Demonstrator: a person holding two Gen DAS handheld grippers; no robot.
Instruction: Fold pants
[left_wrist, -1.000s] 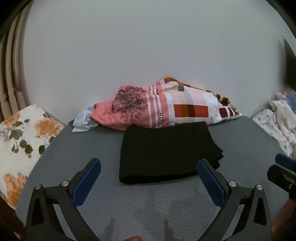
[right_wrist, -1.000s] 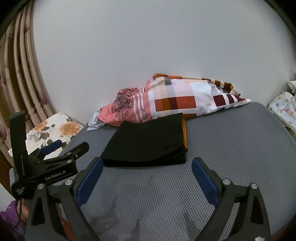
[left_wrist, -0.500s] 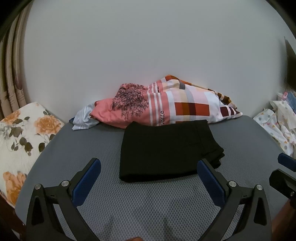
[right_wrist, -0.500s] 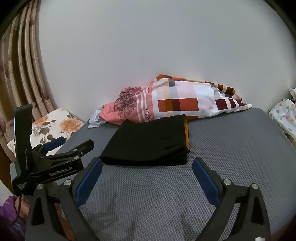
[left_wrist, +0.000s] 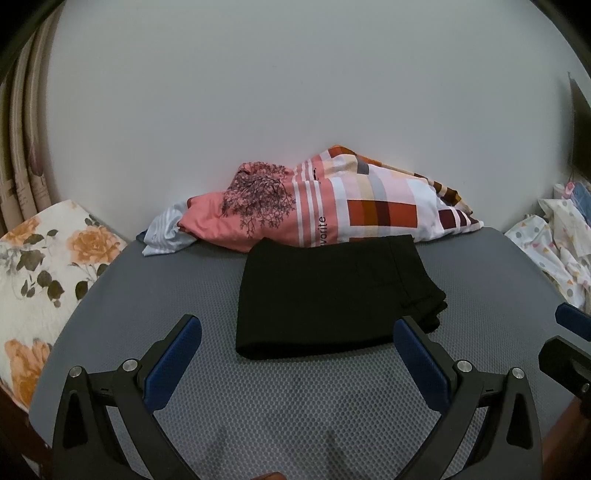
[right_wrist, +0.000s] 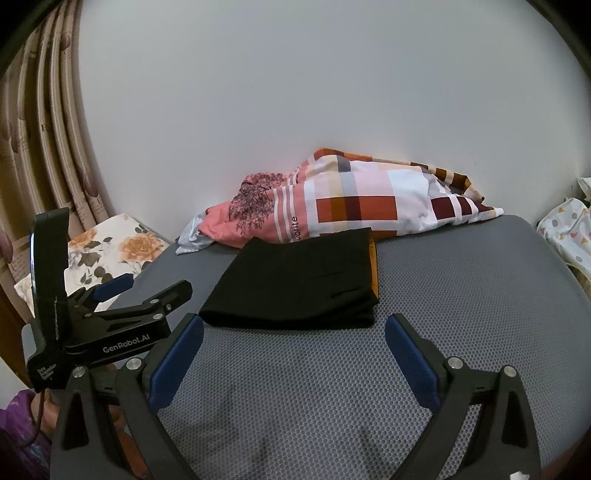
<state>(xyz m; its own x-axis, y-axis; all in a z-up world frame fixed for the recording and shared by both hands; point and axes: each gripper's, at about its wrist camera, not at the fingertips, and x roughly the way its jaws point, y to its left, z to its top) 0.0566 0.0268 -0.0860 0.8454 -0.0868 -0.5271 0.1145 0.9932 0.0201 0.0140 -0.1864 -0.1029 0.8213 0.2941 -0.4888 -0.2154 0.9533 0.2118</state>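
The black pants lie folded into a flat rectangle on the grey mesh surface, also in the right wrist view, where an orange lining edge shows at their right side. My left gripper is open and empty, held just short of the pants' near edge. My right gripper is open and empty, also just in front of the pants. The left gripper's body shows at the left of the right wrist view.
A pile of pink and checked cloth lies against the white wall behind the pants. A floral cushion is at the left, spotted white fabric at the right, curtains at the far left.
Both grippers have drawn back and risen slightly, staying open. The pants have not moved.
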